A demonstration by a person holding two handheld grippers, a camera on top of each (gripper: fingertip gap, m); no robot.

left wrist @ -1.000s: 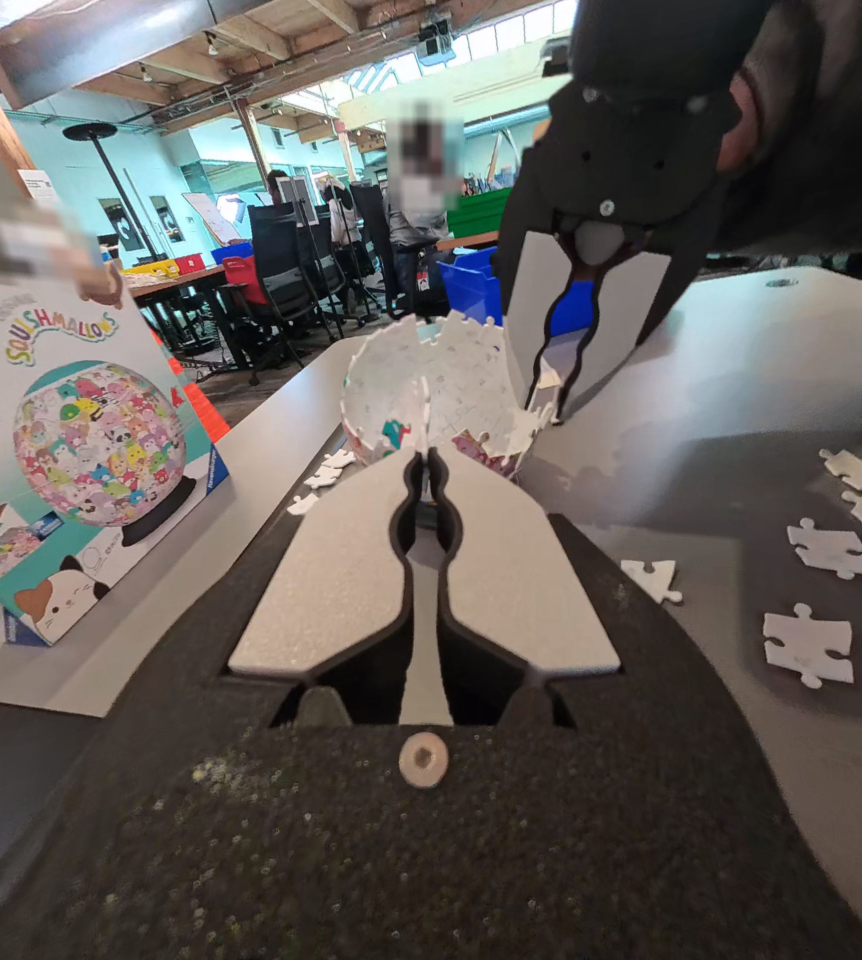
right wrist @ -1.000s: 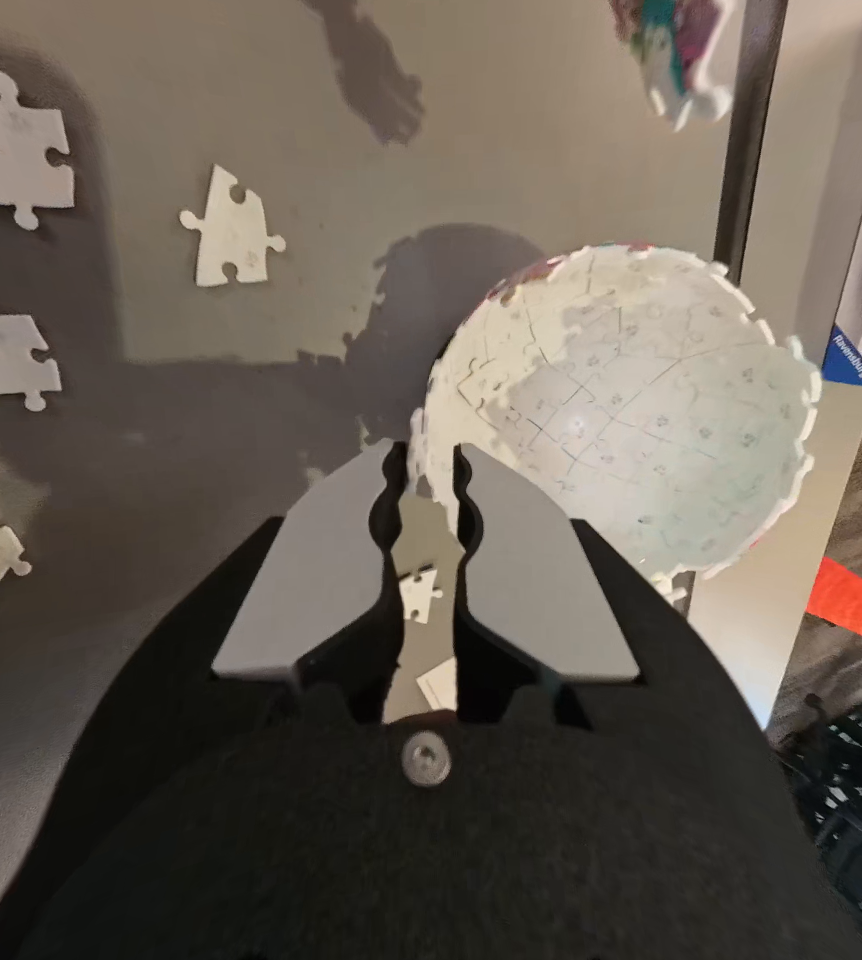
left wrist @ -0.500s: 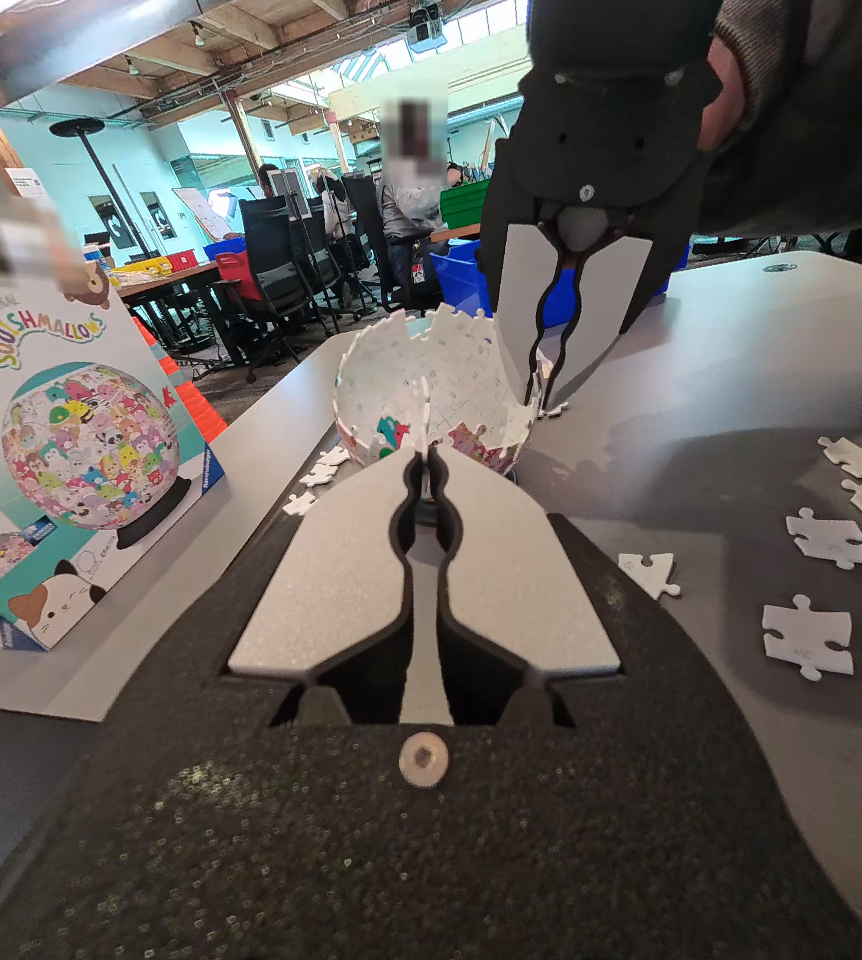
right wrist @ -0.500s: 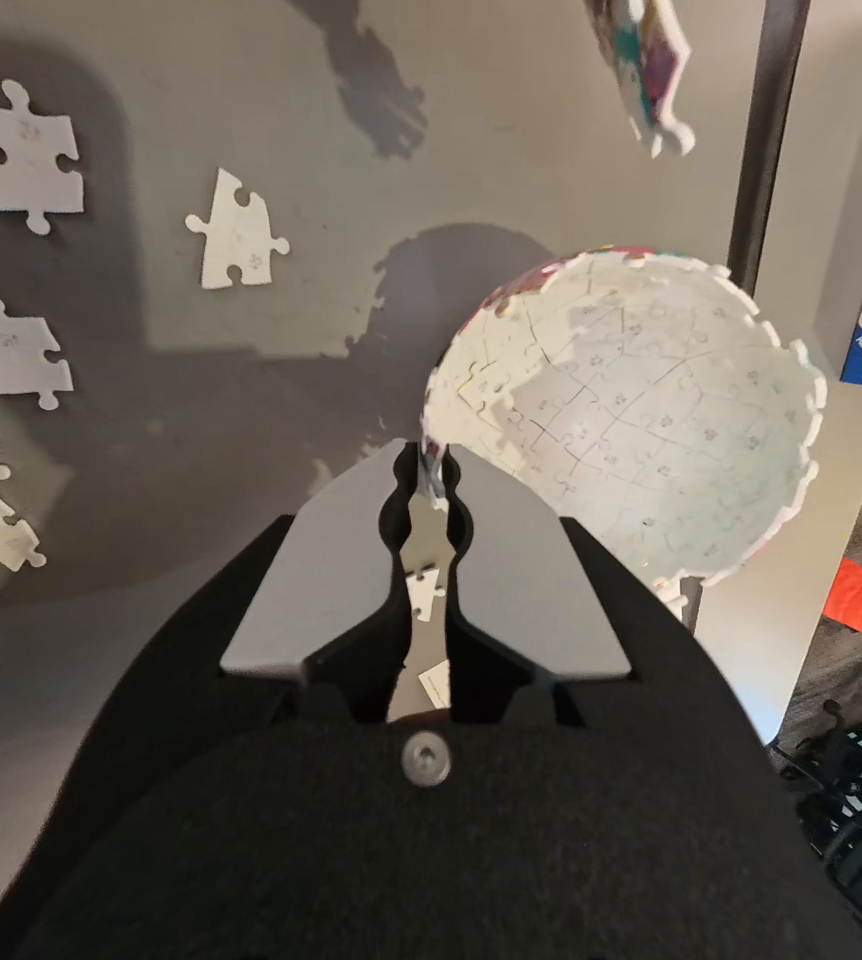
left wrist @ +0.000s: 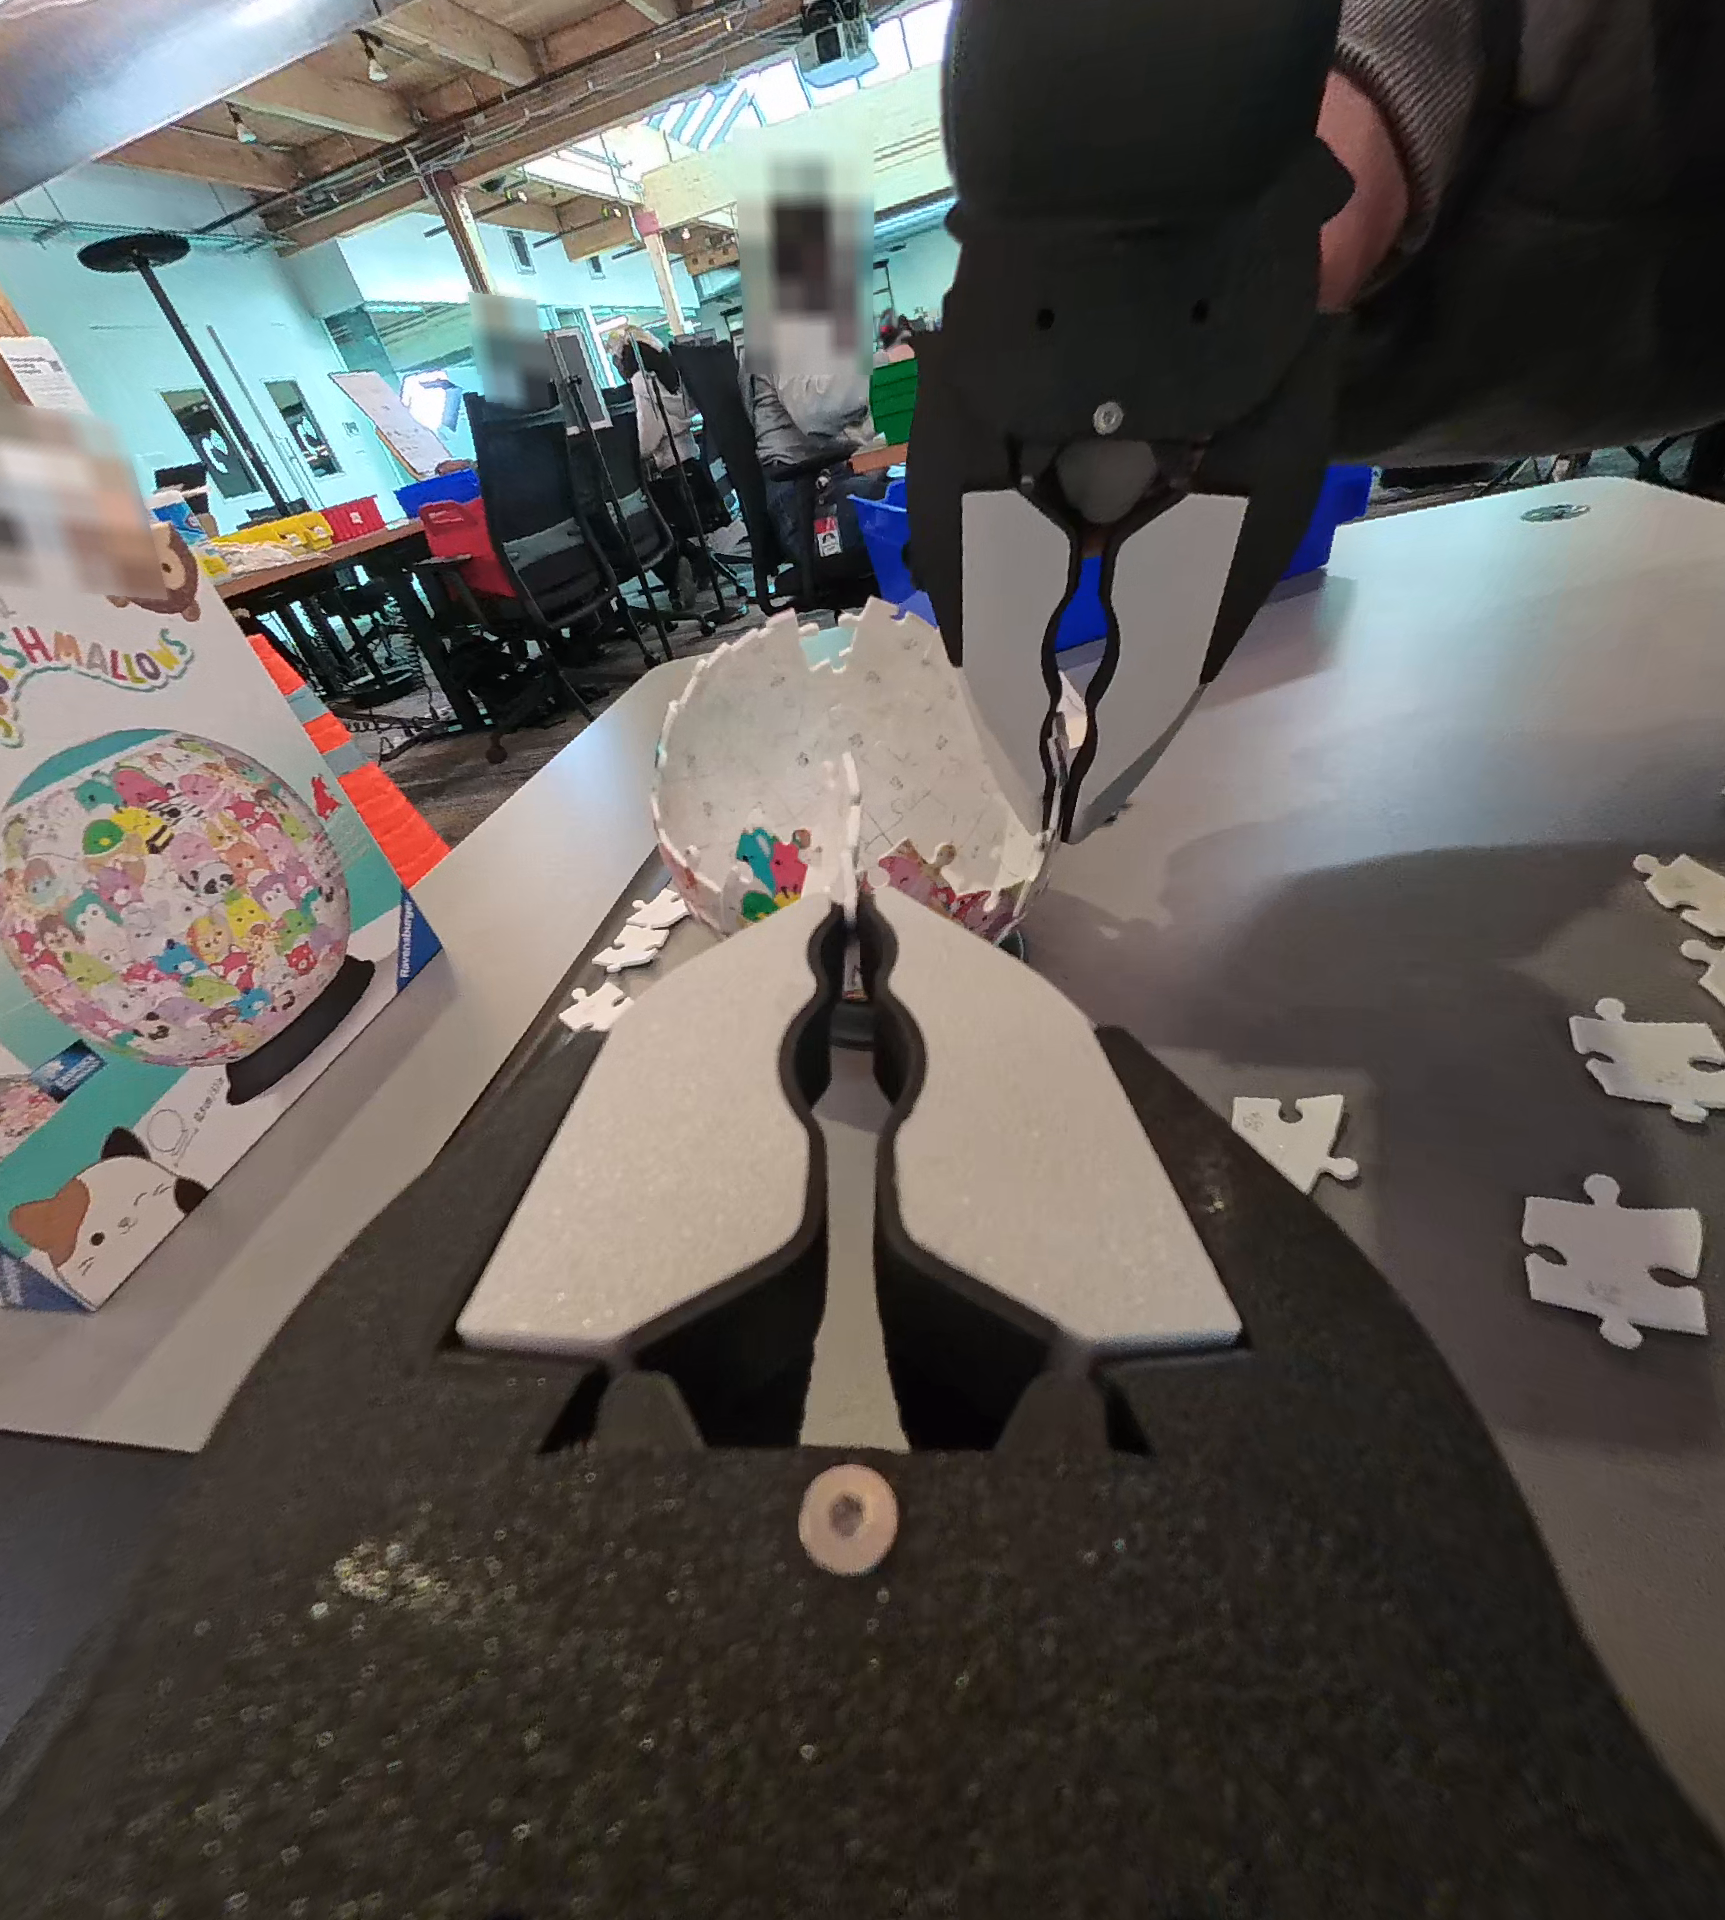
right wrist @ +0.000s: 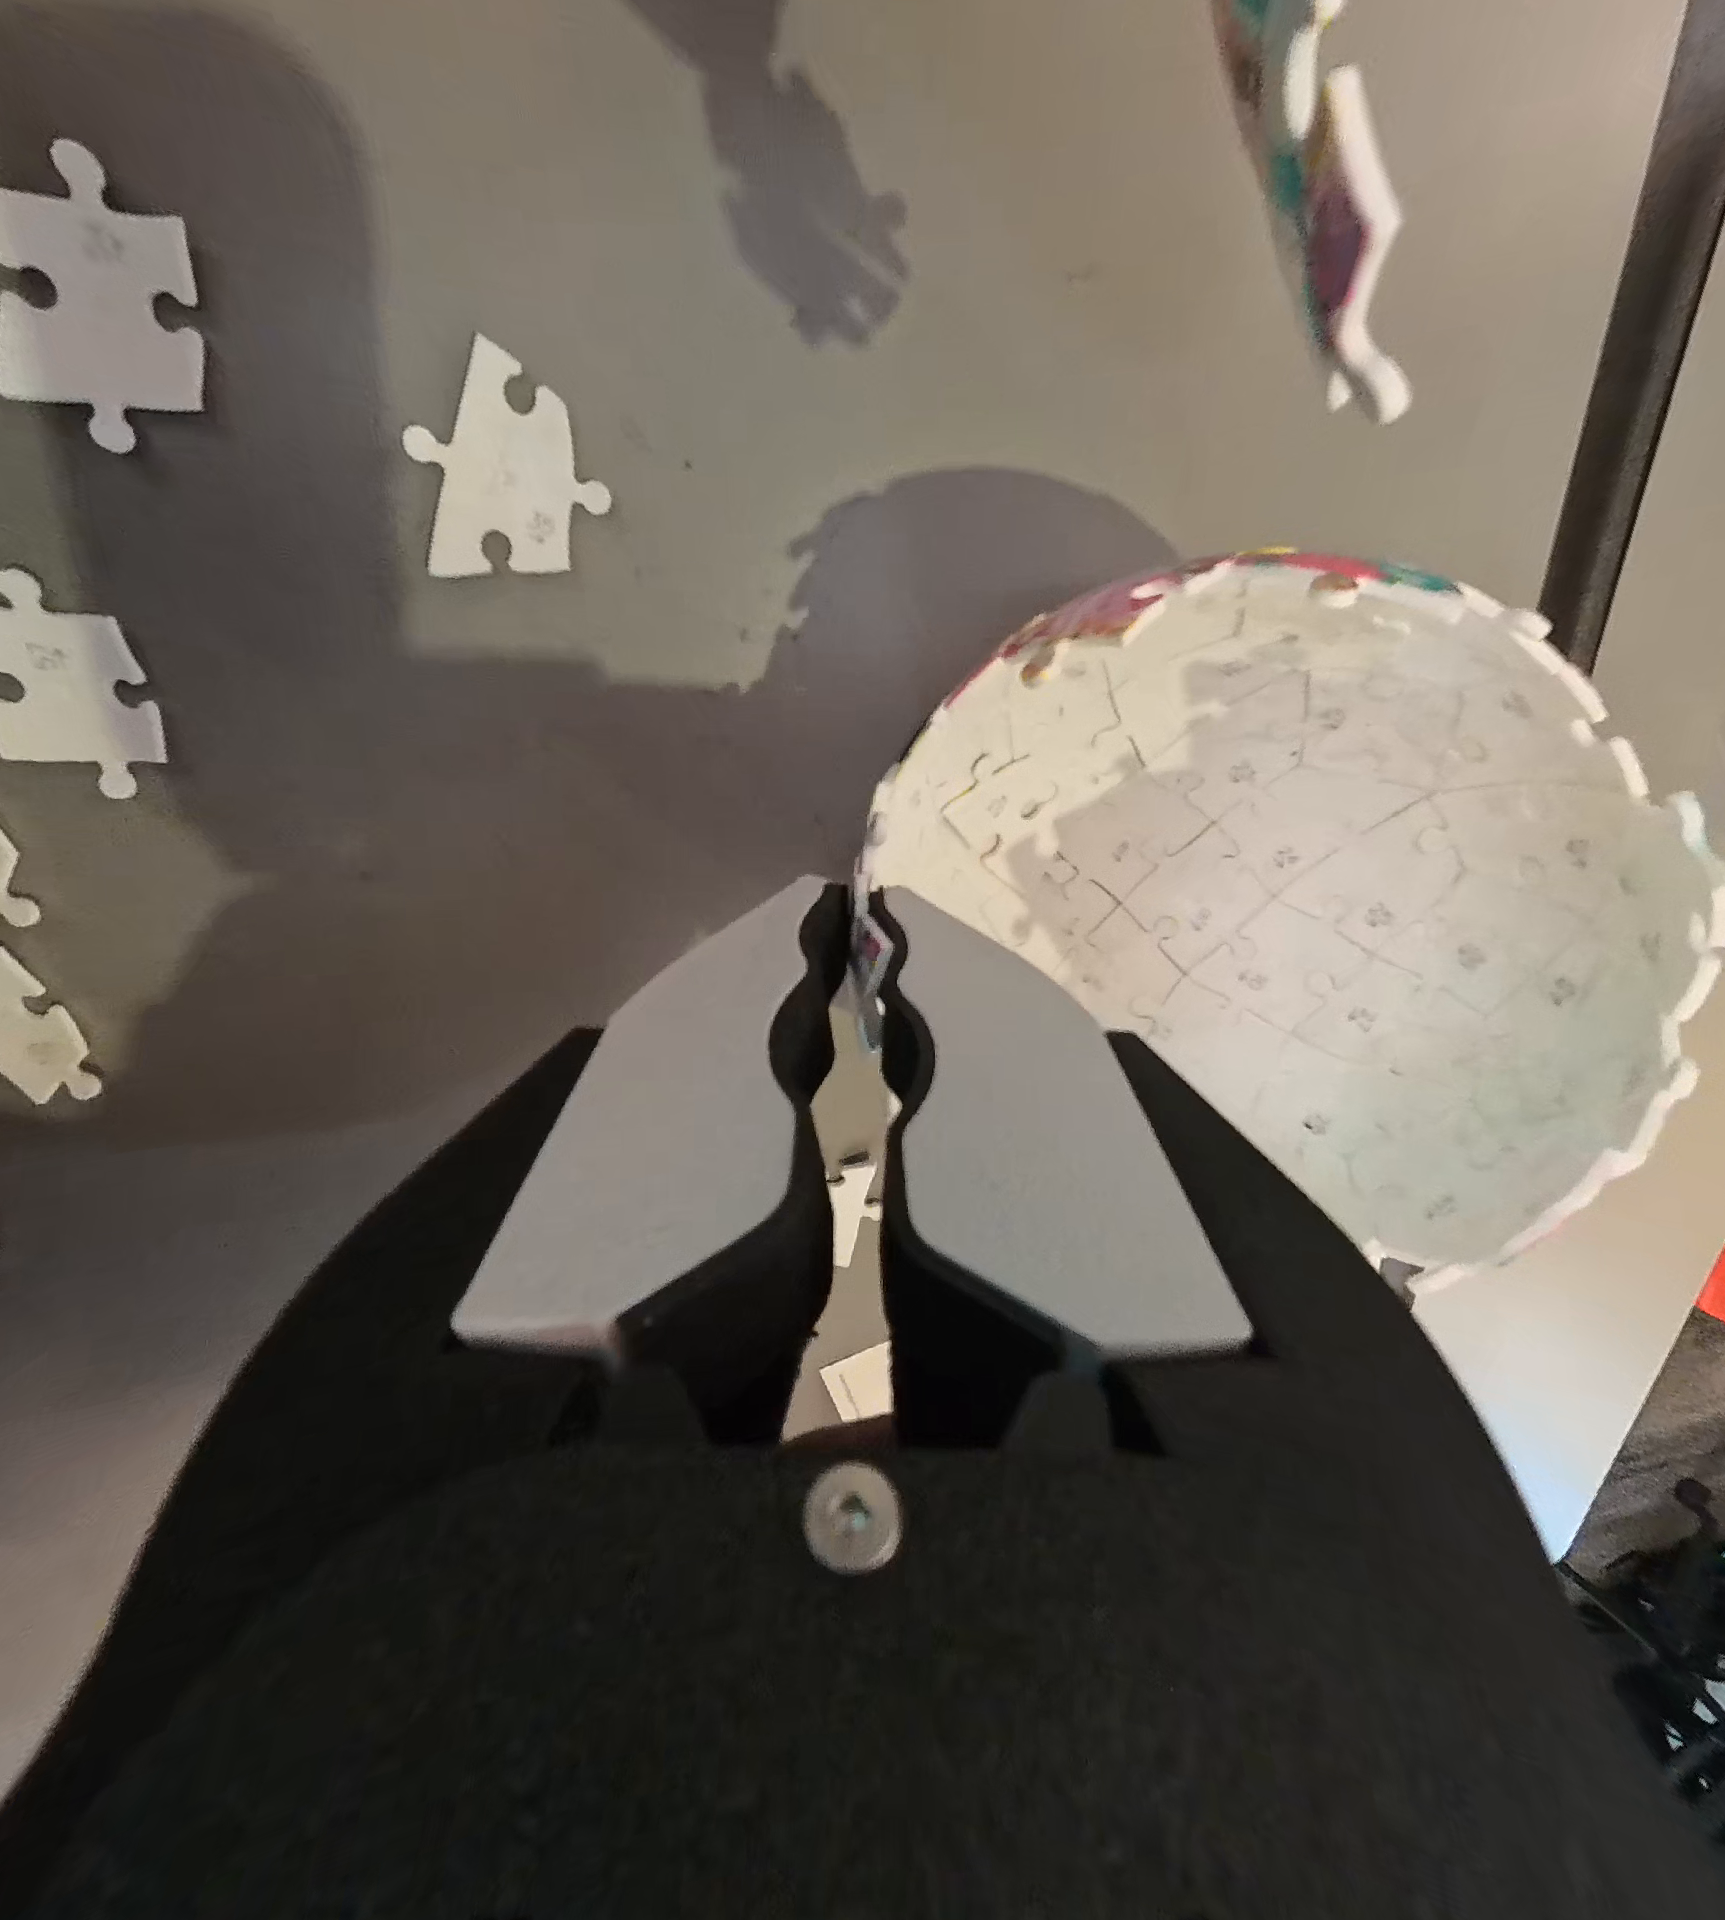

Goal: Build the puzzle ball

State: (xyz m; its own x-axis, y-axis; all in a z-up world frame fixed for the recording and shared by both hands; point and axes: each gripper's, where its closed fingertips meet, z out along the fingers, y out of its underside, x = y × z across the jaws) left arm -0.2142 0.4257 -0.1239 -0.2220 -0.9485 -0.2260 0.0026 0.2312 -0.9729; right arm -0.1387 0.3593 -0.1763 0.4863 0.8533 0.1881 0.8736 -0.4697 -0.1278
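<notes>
Roughly half the puzzle ball [right wrist: 1357,935] was built; both tools, left tool [left wrist: 850,920] and right tool [right wrist: 868,935], were pinching pieces at its rim, with many loose pieces [right wrist: 505,468] left on the worktop [right wrist: 629,208].

Right gripper [right wrist: 863,940] lowered — fingers now pinching puzzle ball [right wrist: 1357,914] rim.

Beyond the grey table's [left wrist: 1460,665] far edge stand black office chairs [left wrist: 567,520] and blue bins [left wrist: 1341,520] — an orange cone [left wrist: 359,779] sits off its left edge, with seated people [left wrist: 806,416] behind.
</notes>
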